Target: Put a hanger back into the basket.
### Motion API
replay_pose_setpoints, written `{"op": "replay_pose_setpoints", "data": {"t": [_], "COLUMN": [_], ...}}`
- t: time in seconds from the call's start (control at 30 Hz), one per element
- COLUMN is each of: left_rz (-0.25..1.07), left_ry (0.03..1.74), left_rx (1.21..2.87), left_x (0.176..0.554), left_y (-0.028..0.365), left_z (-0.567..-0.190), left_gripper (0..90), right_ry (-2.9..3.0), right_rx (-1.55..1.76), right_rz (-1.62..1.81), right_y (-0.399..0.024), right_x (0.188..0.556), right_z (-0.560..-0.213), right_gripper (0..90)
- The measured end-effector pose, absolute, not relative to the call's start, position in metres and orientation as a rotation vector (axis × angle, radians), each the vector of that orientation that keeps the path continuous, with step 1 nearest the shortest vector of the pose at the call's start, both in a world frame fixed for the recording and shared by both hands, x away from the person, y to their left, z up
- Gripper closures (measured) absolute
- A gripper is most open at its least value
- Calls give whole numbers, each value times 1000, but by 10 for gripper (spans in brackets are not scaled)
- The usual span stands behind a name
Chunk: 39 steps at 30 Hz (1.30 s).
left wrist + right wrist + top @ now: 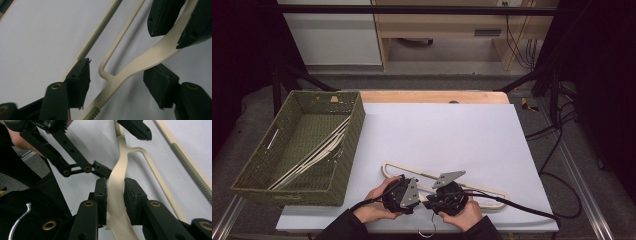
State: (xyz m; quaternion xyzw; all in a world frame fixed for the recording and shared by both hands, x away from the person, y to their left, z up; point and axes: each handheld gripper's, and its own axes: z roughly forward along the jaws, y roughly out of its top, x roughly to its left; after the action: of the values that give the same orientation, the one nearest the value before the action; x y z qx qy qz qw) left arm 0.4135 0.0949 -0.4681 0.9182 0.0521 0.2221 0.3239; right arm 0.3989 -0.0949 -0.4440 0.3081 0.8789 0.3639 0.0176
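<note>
I work at a table point(532, 200) covered by a white sheet, with a green woven basket point(349, 150) at its left edge that already holds a few cream hangers point(314, 155) lying slantwise along its floor. One more cream hanger point(412, 172) lies near the front edge of the table, just ahead of my hands, and its metal hook point(18, 222) points back toward me.

My right gripper point(447, 196) is clamped tight on the hanger's flat shoulder, close to the neck; in the right gripper view both pads press on the cream plastic point(116, 195). My left gripper point(404, 192) sits just beside it, farther along the same shoulder. Its jaws stand about half apart with the arm of the hanger point(140, 67) running between them, and neither pad touches it in the left gripper view.

I judge the step in hand to be the pick-up: one hold is made, and the second is being set.

Next, the left jaws need to close squarely on the shoulder, clear of the thin lower bar point(120, 37) that forks off just beside them. Then both hands should lift together, keep the hanger level, and carry it left over the basket's near wall.
</note>
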Motion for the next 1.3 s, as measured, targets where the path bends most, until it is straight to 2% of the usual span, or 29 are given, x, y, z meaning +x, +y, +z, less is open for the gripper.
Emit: {"op": "replay_pose_setpoints", "data": {"t": [0.17, 0.47, 0.7, 0.8, 0.97, 1.1, 1.3], "left_rz": [599, 654, 653, 661, 704, 687, 655], "left_ry": [96, 74, 68, 61, 9, 15, 43], "left_rx": [2421, 2433, 2451, 2452, 2501, 2490, 2482], "left_x": [411, 409, 407, 405, 401, 398, 396], "left_y": [94, 95, 96, 95, 94, 94, 95], "left_z": [-470, -468, -464, -462, -455, -451, -444], "left_gripper": [505, 633, 689, 702, 727, 746, 762], "right_ry": [2749, 2735, 2557, 2436, 2271, 2167, 2103], "right_rx": [950, 919, 904, 956, 1013, 1055, 1097], "right_rz": [1151, 1171, 1306, 1344, 1383, 1387, 1364], "right_y": [-96, -99, -122, -141, -171, -190, -208], "right_x": [398, 397, 395, 397, 401, 404, 406], "right_z": [-441, -436, -412, -405, -398, -397, -396], "right_gripper": [732, 714, 591, 513, 333, 249, 200]}}
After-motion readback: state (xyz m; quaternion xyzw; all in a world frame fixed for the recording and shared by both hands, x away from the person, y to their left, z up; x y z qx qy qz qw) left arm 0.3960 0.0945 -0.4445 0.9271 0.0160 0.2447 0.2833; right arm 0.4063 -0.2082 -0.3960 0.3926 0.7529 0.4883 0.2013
